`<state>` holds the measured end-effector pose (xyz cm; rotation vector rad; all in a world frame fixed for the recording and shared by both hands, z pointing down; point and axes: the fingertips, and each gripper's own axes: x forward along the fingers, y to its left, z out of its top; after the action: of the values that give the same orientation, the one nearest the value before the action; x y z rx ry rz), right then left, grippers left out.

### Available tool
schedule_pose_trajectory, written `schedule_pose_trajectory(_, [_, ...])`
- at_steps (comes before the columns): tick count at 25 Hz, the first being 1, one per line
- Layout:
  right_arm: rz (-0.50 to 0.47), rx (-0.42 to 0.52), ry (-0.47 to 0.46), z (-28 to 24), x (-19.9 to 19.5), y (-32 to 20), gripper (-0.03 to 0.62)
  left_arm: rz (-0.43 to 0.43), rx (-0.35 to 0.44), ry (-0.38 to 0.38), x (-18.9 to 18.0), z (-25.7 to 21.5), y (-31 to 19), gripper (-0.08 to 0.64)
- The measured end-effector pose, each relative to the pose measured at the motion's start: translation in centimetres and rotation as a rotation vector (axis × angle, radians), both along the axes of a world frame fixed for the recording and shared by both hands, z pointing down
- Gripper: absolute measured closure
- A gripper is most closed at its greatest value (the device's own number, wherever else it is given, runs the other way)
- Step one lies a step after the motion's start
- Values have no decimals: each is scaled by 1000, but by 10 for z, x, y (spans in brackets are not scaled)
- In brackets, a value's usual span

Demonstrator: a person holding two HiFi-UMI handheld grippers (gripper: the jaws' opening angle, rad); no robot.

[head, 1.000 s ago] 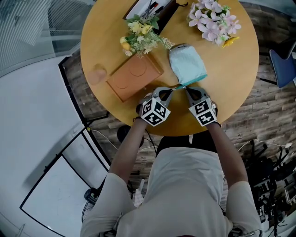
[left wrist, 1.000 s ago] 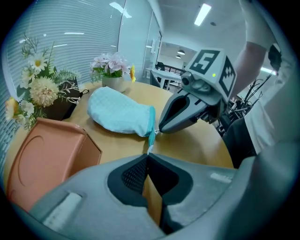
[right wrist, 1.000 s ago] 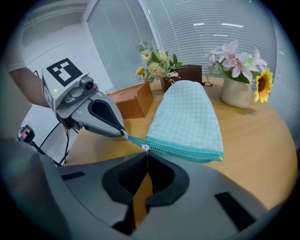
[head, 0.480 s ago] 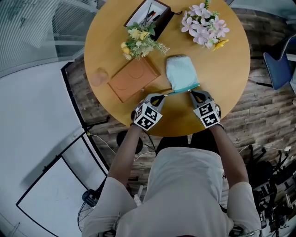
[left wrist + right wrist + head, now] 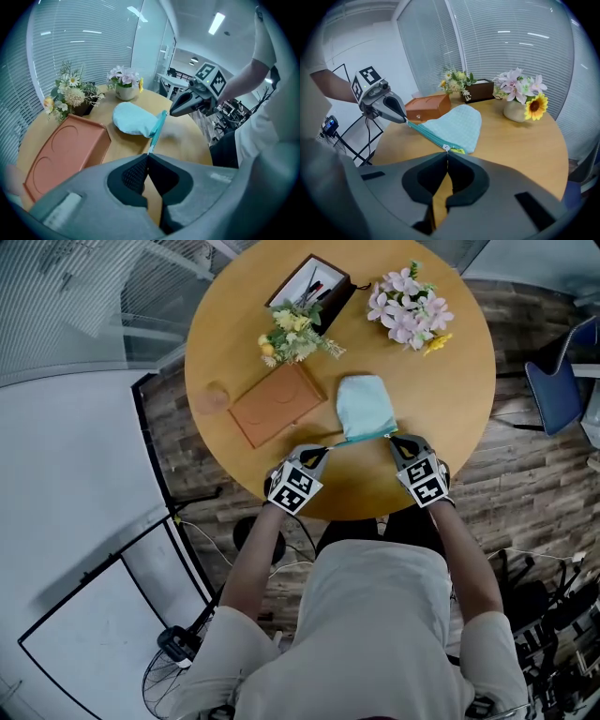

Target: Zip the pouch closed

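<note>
A light blue pouch lies on the round wooden table, its teal zipper edge stretched taut along the near side between my two grippers. My left gripper is shut on the left end of the zipper, pinched at the jaw tips. My right gripper is shut on the small silver zipper pull at the pouch's right end. In the right gripper view the pouch runs from the left gripper to my right gripper.
A terracotta box lies just left of the pouch. Behind it are a yellow flower bunch, a dark box with pens and a vase of pink flowers. A blue chair stands right of the table.
The grippers have drawn apart along the zipper edge, the left one going left and the right one right, so the teal edge is now pulled out straight. The head camera has shifted too.
</note>
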<state>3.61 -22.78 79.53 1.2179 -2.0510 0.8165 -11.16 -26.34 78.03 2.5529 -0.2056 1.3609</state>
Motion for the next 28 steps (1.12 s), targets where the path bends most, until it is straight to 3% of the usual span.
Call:
schedule_pose_trajectory(9, [-47,-60,18,2,-5,31,588,-70,-58,10,-23,-6,28,541])
schedule_pose_trajectory(14, [-16,-100,35,22,-11,41,584,-139,-114,23,-28,6,47,540])
schedule_pose_trajectory(18, [22,-158,42,43,-12,52,581,-130,-157,-14,-30,19,71,538])
schedule_pose_trajectory(22, [62,-161,73,44,-1,41,558,-132,-172,-1,-23,22,70,538])
schedule_pose_trajectory(24, [88,-163,66,38,-1,46,515,-137,-180,15,-26,19,76,509])
schedule_pose_trajectory(26, [106,-147,63,29,-1,51,508,-145,-183,33,-30,14,80,456])
schedule_pose_trajectory(28, [113,-124,73,16,2,55,505,-156,-175,52,-33,6,80,446])
